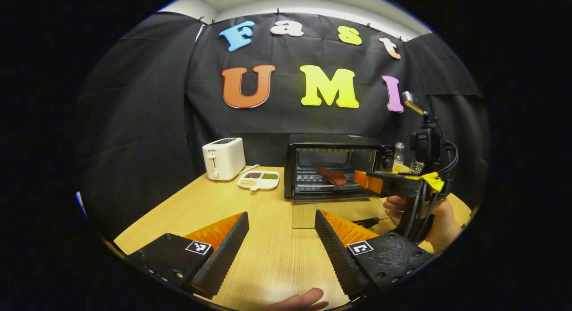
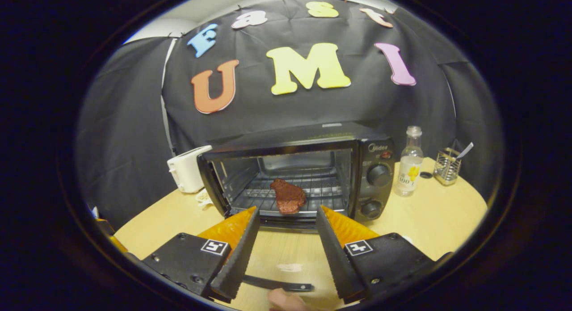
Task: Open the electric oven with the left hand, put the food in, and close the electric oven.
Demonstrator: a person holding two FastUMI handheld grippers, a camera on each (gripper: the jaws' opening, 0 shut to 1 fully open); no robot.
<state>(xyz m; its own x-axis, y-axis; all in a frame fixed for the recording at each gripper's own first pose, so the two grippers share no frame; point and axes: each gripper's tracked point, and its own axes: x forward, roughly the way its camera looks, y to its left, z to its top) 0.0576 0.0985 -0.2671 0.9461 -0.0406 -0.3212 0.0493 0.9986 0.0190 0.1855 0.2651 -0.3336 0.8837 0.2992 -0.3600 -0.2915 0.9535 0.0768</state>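
The reddish-brown slab of meat lies on the rack inside the black electric oven; both grippers gape empty. The glass door in front looks stiff; grip its handle.

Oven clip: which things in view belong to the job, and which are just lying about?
Job: electric oven, door down; piece of meat on its rack; left gripper; right gripper.

Lying about: toaster; divided dish; bottle; wire holder.
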